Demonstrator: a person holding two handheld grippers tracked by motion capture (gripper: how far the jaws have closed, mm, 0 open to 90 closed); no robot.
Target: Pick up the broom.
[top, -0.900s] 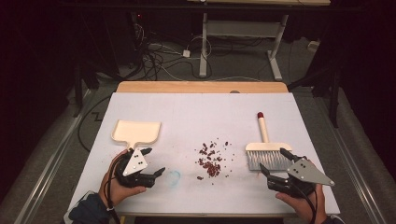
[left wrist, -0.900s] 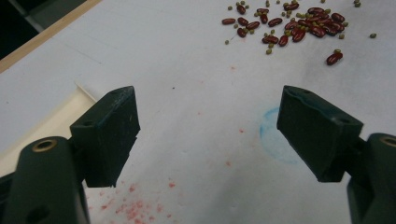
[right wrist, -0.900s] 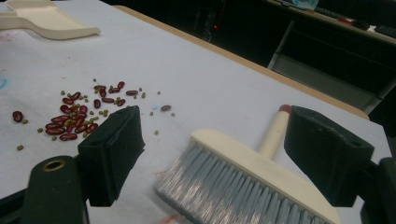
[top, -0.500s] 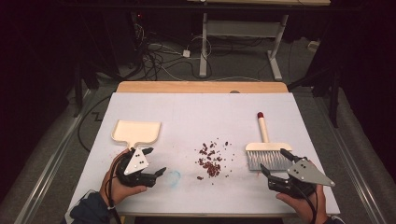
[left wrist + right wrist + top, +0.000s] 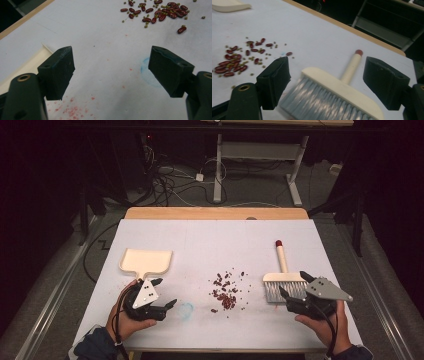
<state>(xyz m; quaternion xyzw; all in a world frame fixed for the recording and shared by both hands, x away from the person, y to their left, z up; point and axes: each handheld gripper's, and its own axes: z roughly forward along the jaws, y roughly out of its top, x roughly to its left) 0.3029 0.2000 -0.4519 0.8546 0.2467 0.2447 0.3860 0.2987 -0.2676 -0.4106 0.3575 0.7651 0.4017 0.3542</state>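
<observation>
- A loose scatter of red beans (image 5: 226,289) mixed with smaller green ones lies at the middle of a white-covered table (image 5: 210,240), spilling toward 5 o'clock.
- At 3 o'clock from the beans, well apart from them, a cream hand brush (image 5: 283,279) lies flat, grey bristles toward the person, red-tipped handle pointing to 12 o'clock.
- At 9 o'clock from the beans, a cream dustpan (image 5: 146,261) lies with its handle toward the person.
- The right gripper (image 5: 295,288) sits at the bristle end of the brush, jaws wide apart; in the right gripper view the brush head (image 5: 337,97) lies between them, not yet clamped.
- The left gripper (image 5: 166,292) rests just at 6 o'clock of the dustpan handle, jaws wide apart on nothing; its view looks past a faint blue smudge (image 5: 147,71) toward the beans.
- Since a moment ago almost nothing has shifted: both hands stay where they were and the beans are undisturbed. By the look of it, sweeping has not started, and each tool must first be gripped.
</observation>
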